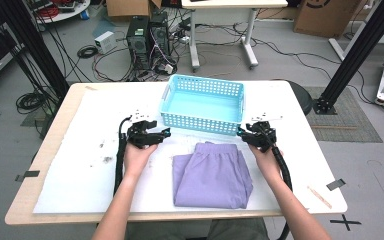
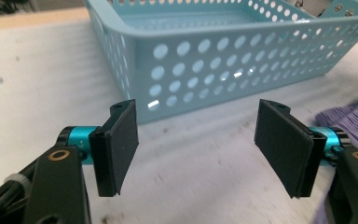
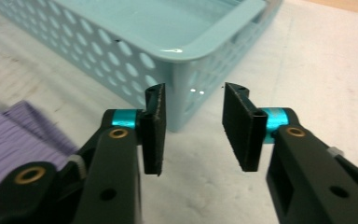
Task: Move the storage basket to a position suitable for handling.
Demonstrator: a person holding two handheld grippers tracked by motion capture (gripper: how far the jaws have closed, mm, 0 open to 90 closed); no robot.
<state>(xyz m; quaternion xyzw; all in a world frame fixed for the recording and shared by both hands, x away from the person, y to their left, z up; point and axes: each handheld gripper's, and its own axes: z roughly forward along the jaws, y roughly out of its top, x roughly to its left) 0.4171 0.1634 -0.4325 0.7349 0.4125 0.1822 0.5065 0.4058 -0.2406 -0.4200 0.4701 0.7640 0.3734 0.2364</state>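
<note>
Folded lilac shorts [image 1: 212, 173], ribbed fabric, elastic waistband facing the light-blue perforated basket [image 1: 203, 103], are lying on the white table cover [image 1: 80, 170] just before it. Left gripper [image 1: 166, 133] and right gripper [image 1: 240, 132] are hovering at the basket's near corners, jaws parted, gripping nothing. Bare cover is flanking the shorts.

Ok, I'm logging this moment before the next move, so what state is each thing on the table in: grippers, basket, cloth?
Left gripper: jaws open wide, holding nothing, near the basket's corner.
Right gripper: jaws open, holding nothing, at the basket's other near corner.
Light blue perforated plastic basket: upright, empty.
Folded lilac cloth garment: folded flat on the white table cover, outside the basket, not gripped.
</note>
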